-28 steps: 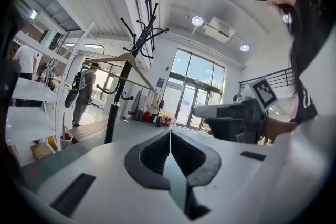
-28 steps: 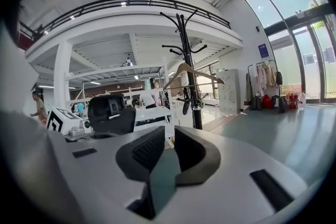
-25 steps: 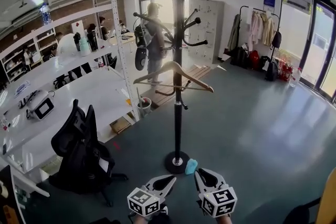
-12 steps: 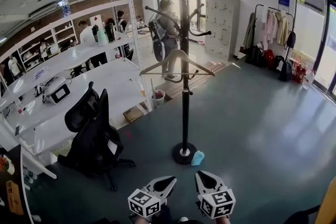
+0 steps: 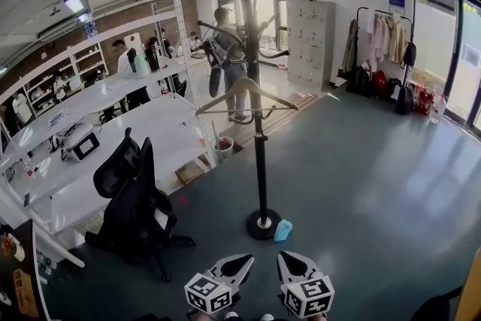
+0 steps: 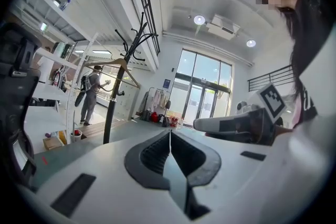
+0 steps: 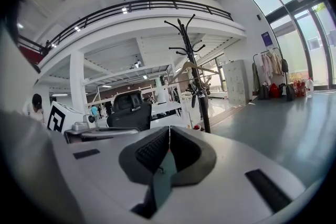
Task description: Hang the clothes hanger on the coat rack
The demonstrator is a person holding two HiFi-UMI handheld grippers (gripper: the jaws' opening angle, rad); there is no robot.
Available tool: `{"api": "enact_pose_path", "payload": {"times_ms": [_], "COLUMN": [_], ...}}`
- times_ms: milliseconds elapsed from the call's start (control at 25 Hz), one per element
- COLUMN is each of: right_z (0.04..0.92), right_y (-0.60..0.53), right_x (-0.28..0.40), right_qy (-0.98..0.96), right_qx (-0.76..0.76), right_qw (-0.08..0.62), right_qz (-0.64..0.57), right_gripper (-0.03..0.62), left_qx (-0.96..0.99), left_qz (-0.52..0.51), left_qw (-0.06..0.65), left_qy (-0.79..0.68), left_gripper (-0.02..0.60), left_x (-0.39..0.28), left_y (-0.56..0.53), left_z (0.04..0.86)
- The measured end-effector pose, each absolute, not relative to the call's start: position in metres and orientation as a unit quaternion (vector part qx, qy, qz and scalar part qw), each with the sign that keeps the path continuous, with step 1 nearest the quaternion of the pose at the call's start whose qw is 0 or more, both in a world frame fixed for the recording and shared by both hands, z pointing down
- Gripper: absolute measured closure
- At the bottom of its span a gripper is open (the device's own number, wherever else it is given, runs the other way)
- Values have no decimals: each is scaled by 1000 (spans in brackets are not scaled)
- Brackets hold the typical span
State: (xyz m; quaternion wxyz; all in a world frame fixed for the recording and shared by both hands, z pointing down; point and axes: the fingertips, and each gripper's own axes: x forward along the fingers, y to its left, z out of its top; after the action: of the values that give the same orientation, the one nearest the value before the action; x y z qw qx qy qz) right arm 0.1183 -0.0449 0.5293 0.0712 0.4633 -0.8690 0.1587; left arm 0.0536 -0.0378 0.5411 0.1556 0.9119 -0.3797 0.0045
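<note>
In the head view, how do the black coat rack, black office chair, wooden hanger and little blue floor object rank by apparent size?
Black coat rack, tallest
Black office chair, bulkier but nearer the camera, so unsure
Wooden hanger
Little blue floor object

The left gripper (image 5: 237, 264) and the right gripper (image 5: 290, 264) are held side by side, close together but not touching, with the tips pointed forward and only slightly downward and the marker cubes turned back toward the person. In the left gripper view the left gripper's (image 6: 169, 135) jaws are seen closed tip to tip with nothing between them. The right gripper's (image 7: 169, 131) jaws are likewise seen pressed together and empty in the right gripper view.
</note>
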Motion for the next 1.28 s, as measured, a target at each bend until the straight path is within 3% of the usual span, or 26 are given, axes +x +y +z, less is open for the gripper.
{"api": "enact_pose_path", "payload": {"times_ms": [1280], "right_z": [530], "right_y": [-33], "right_x": [30], "right_qy": [-858], "right_qx": [478], "right_qw": [94], "right_qz": [160], "right_gripper": [583], "left_qx": [925], "left_qz": [-6], "left_qw": [163], "left_qy": [-344], "left_gripper": [575], "left_x": [-19], "left_y": [-28], "left_z": [531]}}
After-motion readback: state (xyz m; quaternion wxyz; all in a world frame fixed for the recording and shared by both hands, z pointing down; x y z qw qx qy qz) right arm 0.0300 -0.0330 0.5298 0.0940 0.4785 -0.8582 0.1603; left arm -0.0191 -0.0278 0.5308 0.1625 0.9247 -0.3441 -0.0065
